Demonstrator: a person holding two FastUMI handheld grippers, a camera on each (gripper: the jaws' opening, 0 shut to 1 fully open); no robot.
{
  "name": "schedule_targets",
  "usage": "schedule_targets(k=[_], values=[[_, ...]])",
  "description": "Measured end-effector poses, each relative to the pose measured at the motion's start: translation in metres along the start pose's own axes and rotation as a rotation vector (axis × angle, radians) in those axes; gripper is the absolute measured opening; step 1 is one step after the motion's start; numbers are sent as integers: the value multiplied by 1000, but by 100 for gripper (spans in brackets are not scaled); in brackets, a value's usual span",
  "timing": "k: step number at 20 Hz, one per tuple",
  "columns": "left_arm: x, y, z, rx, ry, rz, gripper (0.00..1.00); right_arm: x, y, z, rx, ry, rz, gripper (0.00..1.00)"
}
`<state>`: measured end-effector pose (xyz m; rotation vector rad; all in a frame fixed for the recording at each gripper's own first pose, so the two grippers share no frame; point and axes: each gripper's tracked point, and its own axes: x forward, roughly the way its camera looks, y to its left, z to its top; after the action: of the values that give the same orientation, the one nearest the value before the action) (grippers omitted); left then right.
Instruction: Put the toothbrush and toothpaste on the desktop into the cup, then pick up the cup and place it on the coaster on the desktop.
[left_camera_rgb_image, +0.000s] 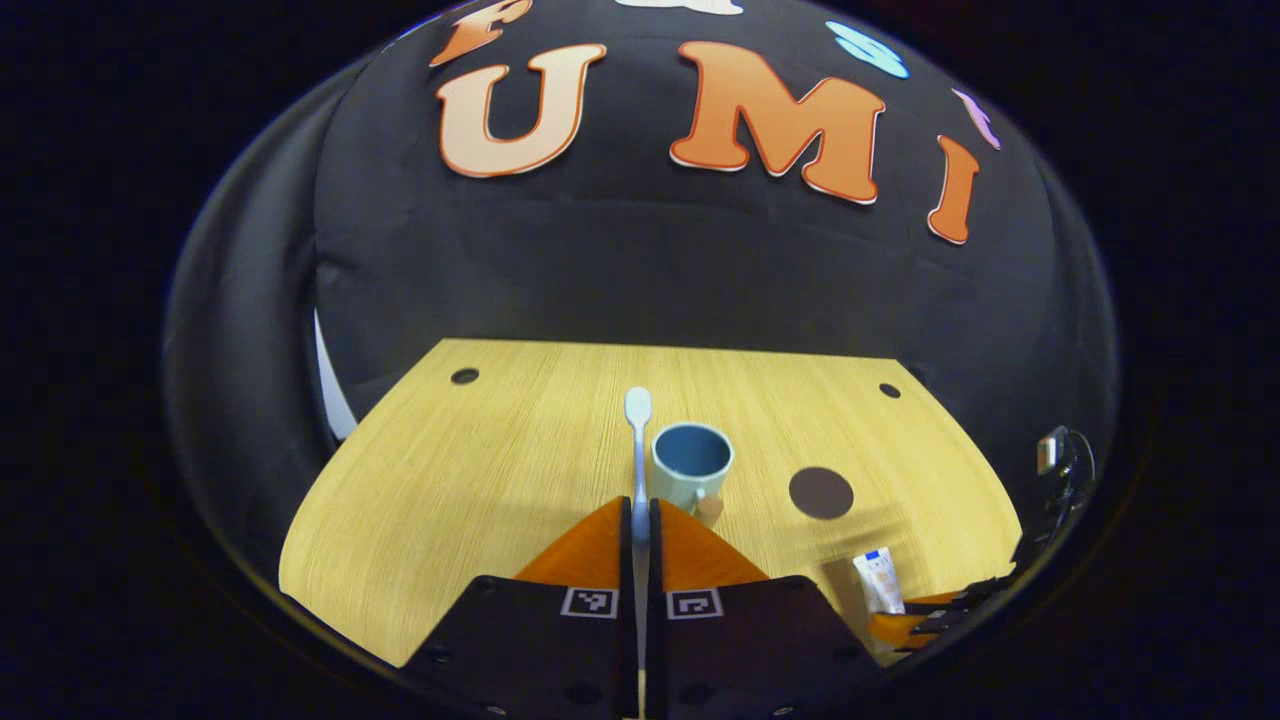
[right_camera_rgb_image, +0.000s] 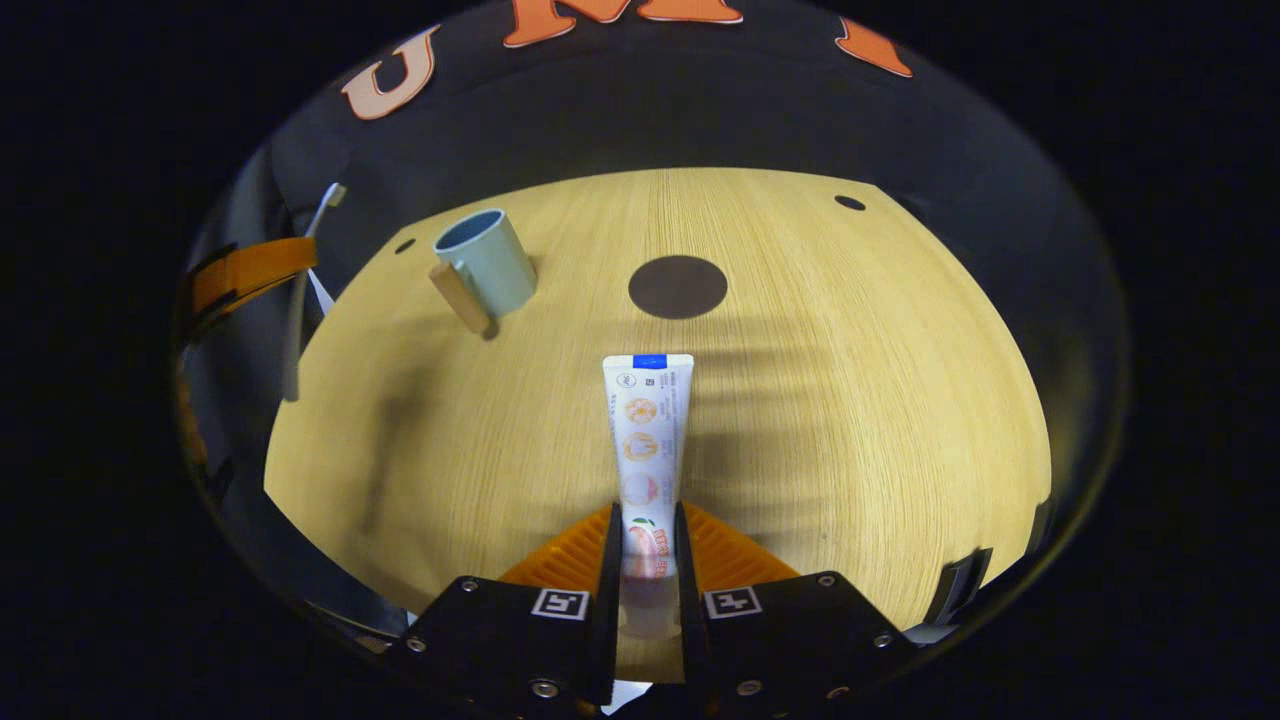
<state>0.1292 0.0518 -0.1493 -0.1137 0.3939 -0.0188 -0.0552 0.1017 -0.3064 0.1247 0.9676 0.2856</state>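
In the left gripper view, the left claw (left_camera_rgb_image: 640, 530) is closed tight on the handle of the white toothbrush (left_camera_rgb_image: 638, 450), both fingers pressing it. The brush's long axis runs straight out along the fingers, its head pointing away toward the back of the wooden desk (left_camera_rgb_image: 480, 470), held above the surface. Its head sits just left of the pale blue cup (left_camera_rgb_image: 691, 464), which stands upright with its wooden handle facing the camera. The round dark coaster (left_camera_rgb_image: 821, 492) lies flat to the right of the cup, apart from it.

In the right gripper view, the right claw (right_camera_rgb_image: 648, 550) is clamped on the cap end of the toothpaste tube (right_camera_rgb_image: 647, 430). The tube's long axis follows the fingers, its flat crimped end pointing forward toward the coaster (right_camera_rgb_image: 677, 287), lifted over the desk (right_camera_rgb_image: 850, 400). The cup (right_camera_rgb_image: 485, 262) stands far left.
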Motion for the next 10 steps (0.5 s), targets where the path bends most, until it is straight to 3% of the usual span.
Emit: schedule_targets(k=[10], values=[[99, -35, 76, 66, -253, -57, 3, -48, -20, 3, 87, -57, -100, 28]])
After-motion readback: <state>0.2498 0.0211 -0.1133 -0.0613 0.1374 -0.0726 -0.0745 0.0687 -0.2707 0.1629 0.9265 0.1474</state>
